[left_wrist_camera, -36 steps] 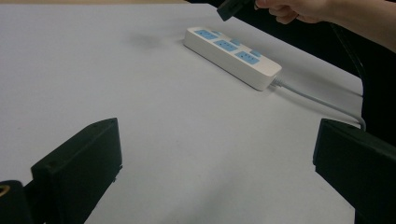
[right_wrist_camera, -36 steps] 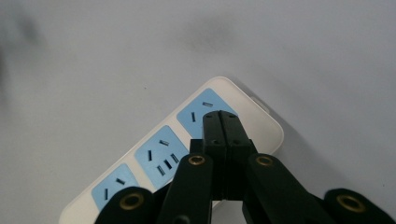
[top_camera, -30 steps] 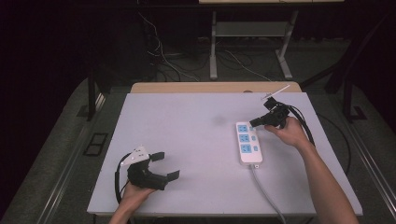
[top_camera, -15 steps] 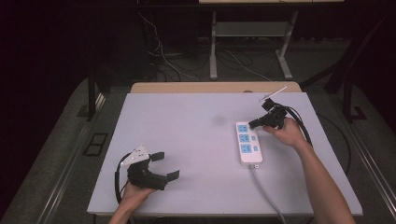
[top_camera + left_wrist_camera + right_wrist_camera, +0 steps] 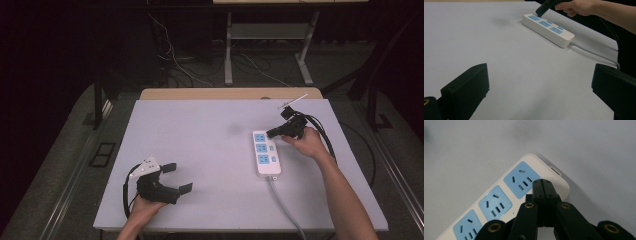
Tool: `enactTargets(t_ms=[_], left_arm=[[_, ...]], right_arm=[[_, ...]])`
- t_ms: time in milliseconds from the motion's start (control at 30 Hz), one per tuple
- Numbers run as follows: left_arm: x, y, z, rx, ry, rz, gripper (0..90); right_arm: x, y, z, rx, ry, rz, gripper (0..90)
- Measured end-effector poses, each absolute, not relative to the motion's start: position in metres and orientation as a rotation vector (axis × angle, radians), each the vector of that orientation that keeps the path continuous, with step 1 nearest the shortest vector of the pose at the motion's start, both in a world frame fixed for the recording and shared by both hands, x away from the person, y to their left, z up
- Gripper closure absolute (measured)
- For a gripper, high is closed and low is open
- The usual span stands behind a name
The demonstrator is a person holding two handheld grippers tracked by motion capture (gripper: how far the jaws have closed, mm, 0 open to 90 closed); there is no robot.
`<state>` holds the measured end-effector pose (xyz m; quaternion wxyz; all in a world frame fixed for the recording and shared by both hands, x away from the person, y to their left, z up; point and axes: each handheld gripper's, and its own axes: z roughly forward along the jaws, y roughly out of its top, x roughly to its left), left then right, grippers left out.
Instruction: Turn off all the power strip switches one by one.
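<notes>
A white power strip (image 5: 265,153) with three blue sockets lies at the right of the white table (image 5: 200,130). My right gripper (image 5: 270,133) is shut with nothing between its jaws. Its tips point down at the strip's far end. In the right gripper view the joined tips (image 5: 543,181) sit over the strip (image 5: 499,202) beside the end socket, and I cannot tell whether they touch. My left gripper (image 5: 178,178) rests open near the front left edge. Its view looks across the table to the strip (image 5: 548,27) and the right gripper (image 5: 539,13).
The strip's grey cable (image 5: 285,210) runs off the table's front edge. A small switch (image 5: 555,170) sits on the strip's end. A wooden tabletop (image 5: 230,93) adjoins the far edge. Cables and a metal stand (image 5: 229,55) are on the floor behind.
</notes>
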<state>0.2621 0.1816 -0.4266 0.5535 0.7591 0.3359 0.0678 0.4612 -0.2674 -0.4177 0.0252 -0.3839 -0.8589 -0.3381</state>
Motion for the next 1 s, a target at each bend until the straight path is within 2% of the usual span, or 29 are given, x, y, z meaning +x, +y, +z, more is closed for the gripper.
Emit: enactTargets(t_ms=[1000], left_arm=[[0.2622,0.1803,-0.4267,1.805,0.787,0.162,0.0]], right_arm=[[0.4532,-0.269,-0.4224,-1.197,-2.68,-1.128,90.0]])
